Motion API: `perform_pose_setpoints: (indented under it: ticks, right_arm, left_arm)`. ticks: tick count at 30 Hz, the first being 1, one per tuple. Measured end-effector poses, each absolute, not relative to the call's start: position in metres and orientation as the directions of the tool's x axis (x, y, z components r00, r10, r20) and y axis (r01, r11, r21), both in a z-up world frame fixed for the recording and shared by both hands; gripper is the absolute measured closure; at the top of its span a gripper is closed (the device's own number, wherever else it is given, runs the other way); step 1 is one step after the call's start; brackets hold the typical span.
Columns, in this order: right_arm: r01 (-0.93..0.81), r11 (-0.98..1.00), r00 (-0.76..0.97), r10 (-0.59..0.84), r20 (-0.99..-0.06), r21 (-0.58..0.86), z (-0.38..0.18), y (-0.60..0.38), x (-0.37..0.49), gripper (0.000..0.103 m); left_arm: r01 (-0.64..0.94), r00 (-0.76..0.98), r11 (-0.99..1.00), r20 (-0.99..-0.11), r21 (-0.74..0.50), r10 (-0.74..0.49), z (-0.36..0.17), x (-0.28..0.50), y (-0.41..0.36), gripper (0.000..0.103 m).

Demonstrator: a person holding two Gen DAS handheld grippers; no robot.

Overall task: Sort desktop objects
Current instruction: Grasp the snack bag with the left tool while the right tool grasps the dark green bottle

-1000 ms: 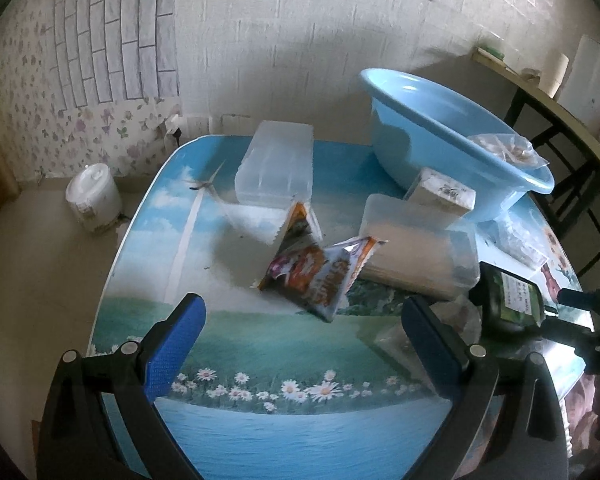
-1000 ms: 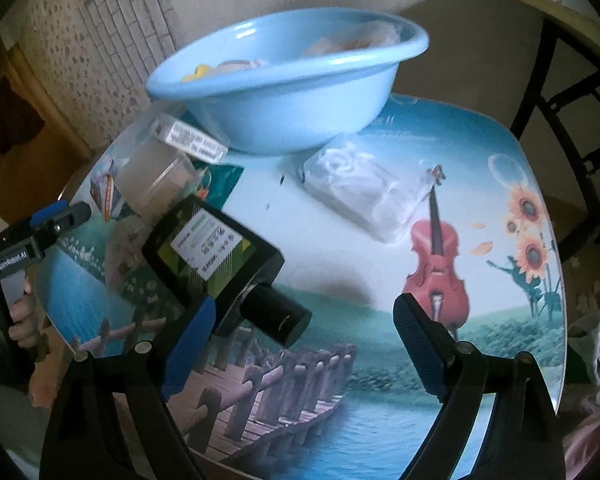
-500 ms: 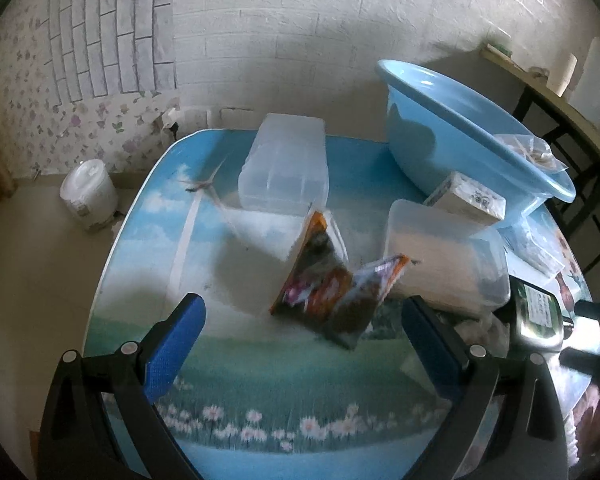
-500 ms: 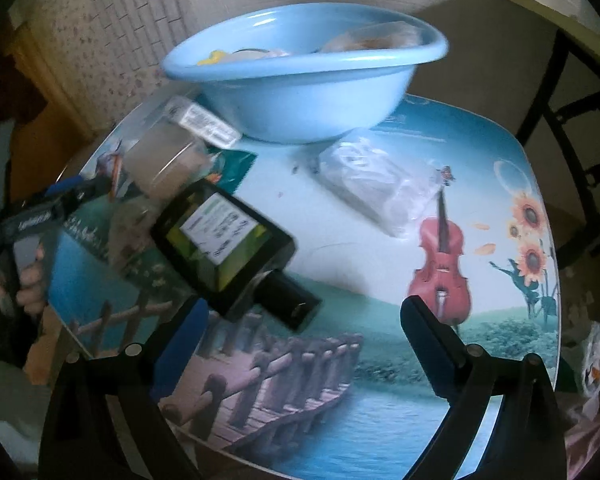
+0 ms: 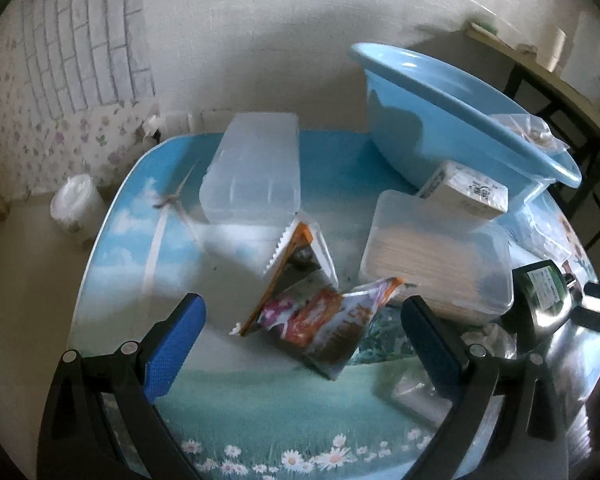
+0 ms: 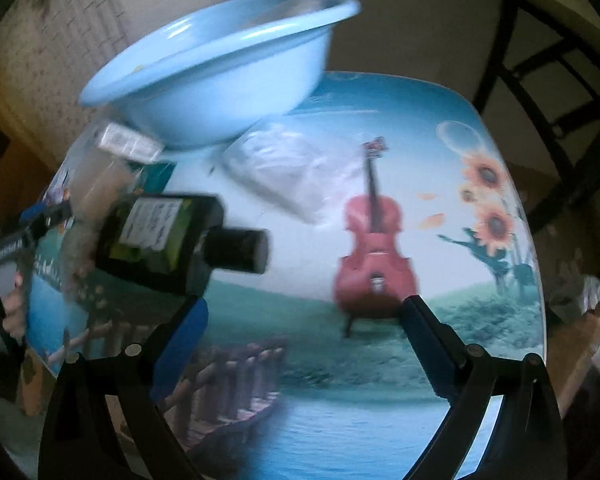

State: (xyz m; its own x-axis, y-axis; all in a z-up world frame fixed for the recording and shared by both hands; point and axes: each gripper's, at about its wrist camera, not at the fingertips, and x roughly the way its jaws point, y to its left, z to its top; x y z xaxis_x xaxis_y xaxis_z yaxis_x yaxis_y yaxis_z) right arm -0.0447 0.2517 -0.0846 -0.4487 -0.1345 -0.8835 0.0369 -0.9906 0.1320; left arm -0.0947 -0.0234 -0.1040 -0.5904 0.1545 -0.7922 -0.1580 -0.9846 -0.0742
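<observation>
My left gripper (image 5: 304,340) is open, its blue fingers either side of an orange snack packet (image 5: 312,312) lying crumpled on the picture-printed table (image 5: 140,240). My right gripper (image 6: 304,344) is open and empty above the table's violin print. A dark bottle with a black cap (image 6: 168,240) lies on its side just ahead of its left finger; it also shows in the left wrist view (image 5: 544,304). A light blue basin (image 5: 452,120) with bagged items stands at the back and shows in the right wrist view (image 6: 220,68) too.
Two clear plastic boxes (image 5: 256,172) (image 5: 436,252) and a small white carton (image 5: 464,192) lie by the basin. A clear bag (image 6: 292,168) lies near the violin print. A white roll (image 5: 76,204) stands on the floor at left. A dark chair (image 6: 540,60) stands beyond the table.
My left gripper has moved forward, so the snack packet now lies between its fingers. The right wrist view has swung right and blurred; the bottle sits further left of its fingers.
</observation>
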Motion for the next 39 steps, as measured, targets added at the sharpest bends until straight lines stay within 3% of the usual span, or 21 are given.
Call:
perform_pose_setpoints:
  ticks: [5,8,10,13,15,25,39]
  right_arm:
    - [0.125,-0.975,-0.483,-0.221,-0.847,0.183,-0.072,0.225,-0.049,0.007]
    - [0.156,-0.976,-0.486,-0.211,-0.848,0.153,-0.068,0.202,-0.050,0.007]
    - [0.170,-0.977,-0.493,-0.200,-0.847,0.131,-0.065,0.193,-0.047,0.007]
    - [0.158,-0.981,-0.491,-0.178,-0.853,0.114,-0.068,0.184,-0.044,0.006]
    - [0.130,-0.984,-0.485,-0.170,-0.858,0.121,-0.069,0.185,-0.046,0.001]
    - [0.057,-0.987,-0.475,-0.161,-0.865,0.153,-0.063,0.162,-0.058,0.001]
    - [-0.028,-0.996,-0.432,-0.061,-0.900,0.081,-0.091,0.142,-0.074,0.001]
  left_arm:
    - [-0.167,-0.579,-0.981,-0.796,-0.100,0.180,-0.105,-0.099,-0.022,0.019]
    - [-0.194,-0.573,-0.977,-0.798,-0.088,0.186,-0.104,-0.099,-0.017,0.032]
    - [-0.211,-0.577,-0.975,-0.796,-0.071,0.183,-0.104,-0.099,-0.015,0.049]
    - [-0.207,-0.582,-0.976,-0.792,-0.074,0.184,-0.103,-0.099,-0.019,0.058]
    - [-0.194,-0.581,-0.977,-0.791,-0.093,0.191,-0.102,-0.096,-0.024,0.059]
    - [-0.152,-0.592,-0.984,-0.788,-0.096,0.169,-0.102,-0.074,-0.049,0.061]
    - [-0.150,-0.607,-0.981,-0.772,-0.121,0.188,-0.103,-0.070,-0.058,0.061]
